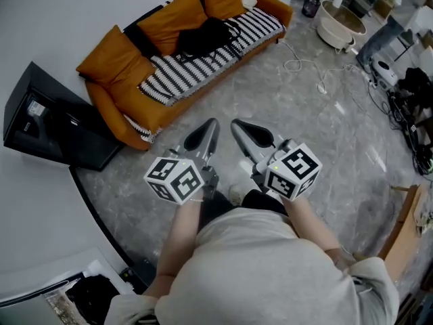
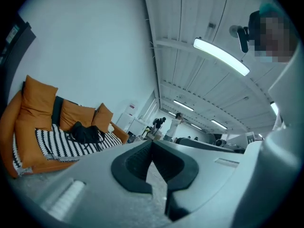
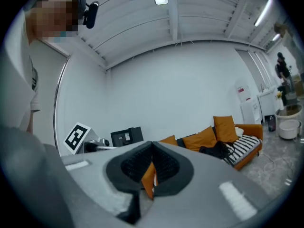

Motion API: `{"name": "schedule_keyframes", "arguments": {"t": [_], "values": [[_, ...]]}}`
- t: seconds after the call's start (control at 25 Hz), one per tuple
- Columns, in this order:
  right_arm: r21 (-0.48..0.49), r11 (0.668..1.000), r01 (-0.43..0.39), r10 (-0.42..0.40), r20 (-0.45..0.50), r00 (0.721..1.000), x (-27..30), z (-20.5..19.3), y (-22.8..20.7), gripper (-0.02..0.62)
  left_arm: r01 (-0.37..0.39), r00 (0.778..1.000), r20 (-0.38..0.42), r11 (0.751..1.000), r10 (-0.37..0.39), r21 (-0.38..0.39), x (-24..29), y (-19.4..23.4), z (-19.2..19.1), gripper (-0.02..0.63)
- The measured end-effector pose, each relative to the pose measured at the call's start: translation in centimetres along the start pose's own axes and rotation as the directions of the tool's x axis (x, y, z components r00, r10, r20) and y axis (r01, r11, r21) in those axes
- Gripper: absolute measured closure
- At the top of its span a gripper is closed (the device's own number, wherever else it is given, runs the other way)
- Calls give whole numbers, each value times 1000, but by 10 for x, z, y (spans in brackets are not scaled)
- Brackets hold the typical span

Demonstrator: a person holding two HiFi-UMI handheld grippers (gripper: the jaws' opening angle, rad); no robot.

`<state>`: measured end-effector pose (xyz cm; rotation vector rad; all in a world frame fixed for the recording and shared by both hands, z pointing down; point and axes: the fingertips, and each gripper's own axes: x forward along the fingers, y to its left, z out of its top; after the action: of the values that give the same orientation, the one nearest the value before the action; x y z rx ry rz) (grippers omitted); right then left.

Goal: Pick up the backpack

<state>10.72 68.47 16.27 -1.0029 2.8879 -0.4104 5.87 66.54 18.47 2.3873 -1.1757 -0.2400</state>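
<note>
Lying on the sofa (image 1: pixel 111 100) at upper centre of the head view, the backpack (image 1: pixel 206 36) is well apart from the left gripper (image 1: pixel 205 134), pressed together and empty, and the right gripper (image 1: pixel 249 134), apparently likewise.

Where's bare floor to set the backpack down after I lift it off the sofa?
Bare grey floor lies in front of the sofa, left of the white cable. Crowded: tub and gear along the right edge.
</note>
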Motion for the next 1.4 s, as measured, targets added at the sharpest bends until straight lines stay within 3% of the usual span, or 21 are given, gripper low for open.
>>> {"name": "schedule_keyframes", "arguments": {"t": [0.36, 0.8, 0.96, 1.16, 1.4], "values": [[74, 997, -14, 17, -43, 999, 32, -9, -44, 592, -31, 999, -38, 999, 30, -36, 39, 32, -2, 600], [118, 992, 34, -28, -55, 998, 112, -7, -133, 592, -20, 994, -105, 998, 13, -65, 120, 119, 16, 600], [109, 993, 33, -26, -68, 997, 163, 4, -166, 592, -1, 995, -98, 997, -6, -77, 158, 159, 40, 600], [79, 996, 39, -34, -67, 997, 226, 28, -201, 592, 58, 993, -89, 987, -72, -147, 207, 204, 78, 600], [85, 993, 77, -72, -56, 996, 290, 46, -244, 592, 53, 995, -83, 991, -63, -124, 251, 270, 121, 600]]}}
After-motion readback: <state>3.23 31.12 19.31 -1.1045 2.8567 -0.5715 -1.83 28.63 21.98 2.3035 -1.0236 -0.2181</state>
